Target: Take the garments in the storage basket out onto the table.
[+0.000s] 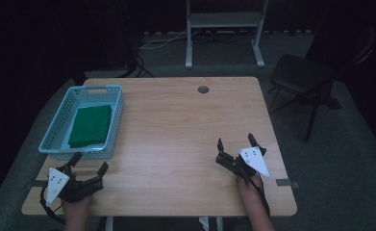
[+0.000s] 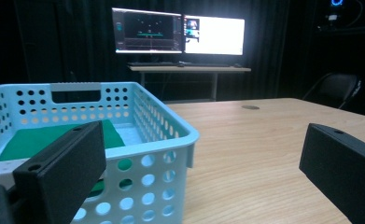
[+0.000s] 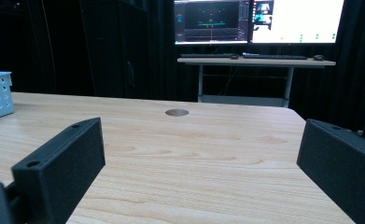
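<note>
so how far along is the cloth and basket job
Done: the folded green cloth lies flat inside the light blue basket. In hand: nothing; the left hand-held gripper and right hand-held gripper are open over the wooden table. Nothing visible is left.

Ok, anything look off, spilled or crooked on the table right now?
Nothing stands out. The green cloth lies folded flat inside the blue basket, which sits upright at the table's left side. The left gripper and right gripper are both open and hold nothing.
</note>
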`<state>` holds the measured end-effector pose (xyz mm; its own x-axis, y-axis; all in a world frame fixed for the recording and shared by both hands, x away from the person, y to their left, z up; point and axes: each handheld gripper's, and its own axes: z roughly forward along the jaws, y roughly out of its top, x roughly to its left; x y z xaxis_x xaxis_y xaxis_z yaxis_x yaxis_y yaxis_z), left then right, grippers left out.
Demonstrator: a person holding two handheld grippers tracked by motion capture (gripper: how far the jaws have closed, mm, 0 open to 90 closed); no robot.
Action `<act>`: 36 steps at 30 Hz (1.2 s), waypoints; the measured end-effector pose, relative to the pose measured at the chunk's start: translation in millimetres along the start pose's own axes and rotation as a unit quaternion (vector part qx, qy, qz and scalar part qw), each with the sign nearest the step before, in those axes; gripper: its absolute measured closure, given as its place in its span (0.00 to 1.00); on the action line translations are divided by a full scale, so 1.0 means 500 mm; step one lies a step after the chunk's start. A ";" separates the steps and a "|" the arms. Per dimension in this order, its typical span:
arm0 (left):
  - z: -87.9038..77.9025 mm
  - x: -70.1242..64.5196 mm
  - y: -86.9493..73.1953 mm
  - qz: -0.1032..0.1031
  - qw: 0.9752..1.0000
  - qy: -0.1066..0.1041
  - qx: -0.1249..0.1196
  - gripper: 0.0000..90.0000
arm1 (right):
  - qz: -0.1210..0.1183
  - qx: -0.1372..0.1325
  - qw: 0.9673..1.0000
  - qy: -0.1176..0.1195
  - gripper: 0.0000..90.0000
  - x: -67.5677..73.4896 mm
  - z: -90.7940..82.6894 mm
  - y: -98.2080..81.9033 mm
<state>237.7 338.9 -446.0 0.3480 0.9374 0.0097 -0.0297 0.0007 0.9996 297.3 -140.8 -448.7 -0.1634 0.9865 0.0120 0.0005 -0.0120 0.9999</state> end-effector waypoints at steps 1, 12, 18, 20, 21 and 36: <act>0.000 -0.002 0.001 0.005 1.000 -0.002 -0.001 0.00 | 0.000 0.000 1.000 0.000 0.00 0.000 0.000 0.000; 0.001 -0.007 0.001 0.007 1.000 -0.007 0.005 0.00 | 0.000 0.000 1.000 0.000 0.00 0.000 0.000 0.000; -0.004 -0.001 0.003 -0.009 1.000 -0.007 -0.003 0.00 | 0.000 0.000 1.000 0.000 0.00 0.000 0.000 0.000; -0.006 0.000 0.005 -0.009 1.000 -0.006 -0.004 0.00 | 0.000 0.000 1.000 0.000 0.00 0.000 0.000 0.000; -0.006 -0.001 0.006 -0.014 1.000 -0.008 -0.007 0.00 | -0.001 -0.001 1.000 0.000 0.00 0.000 0.000 0.000; -0.024 0.000 0.022 -0.007 1.000 0.022 -0.011 0.00 | 0.001 0.000 1.000 0.000 0.00 0.000 0.000 0.000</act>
<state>226.3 343.2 -435.2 0.3069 0.9517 -0.0056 -0.0454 0.0205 0.9988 297.4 -140.9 -448.6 -0.1637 0.9864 0.0136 0.0010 -0.0136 0.9999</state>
